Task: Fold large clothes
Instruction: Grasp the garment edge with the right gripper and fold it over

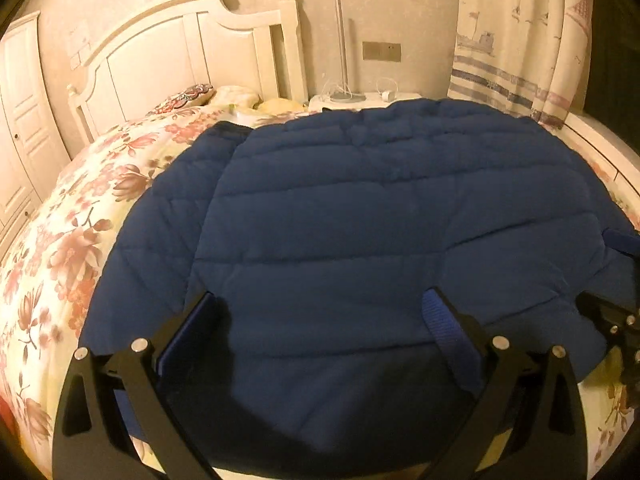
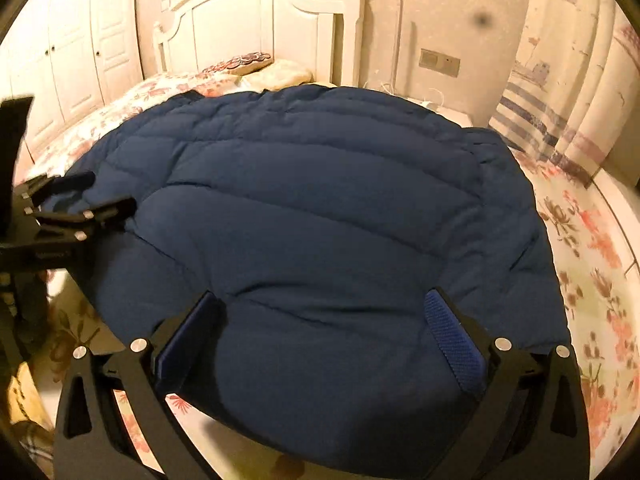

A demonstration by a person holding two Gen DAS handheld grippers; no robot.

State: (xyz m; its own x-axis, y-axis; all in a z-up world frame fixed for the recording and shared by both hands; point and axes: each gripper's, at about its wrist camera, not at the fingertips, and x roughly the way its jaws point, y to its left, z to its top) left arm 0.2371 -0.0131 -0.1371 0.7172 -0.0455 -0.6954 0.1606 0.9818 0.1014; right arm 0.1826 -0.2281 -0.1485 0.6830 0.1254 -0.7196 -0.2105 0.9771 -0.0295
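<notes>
A dark blue quilted puffer jacket (image 1: 360, 220) lies spread flat on the bed, also filling the right wrist view (image 2: 312, 208). My left gripper (image 1: 320, 304) is open, its blue-padded fingers (image 1: 444, 332) wide apart just above the jacket's near hem. My right gripper (image 2: 320, 304) is open the same way over the near hem, further right. The left gripper shows from the side at the left edge of the right wrist view (image 2: 80, 204); the right gripper shows at the right edge of the left wrist view (image 1: 612, 316).
The bed has a floral cover (image 1: 80, 220) and a white headboard (image 1: 180, 52) with pillows (image 1: 192, 96). A nightstand (image 1: 360, 100) with cables stands by the wall. A patterned curtain (image 1: 520, 40) hangs on the right. White wardrobe doors (image 2: 72, 52) stand on the left.
</notes>
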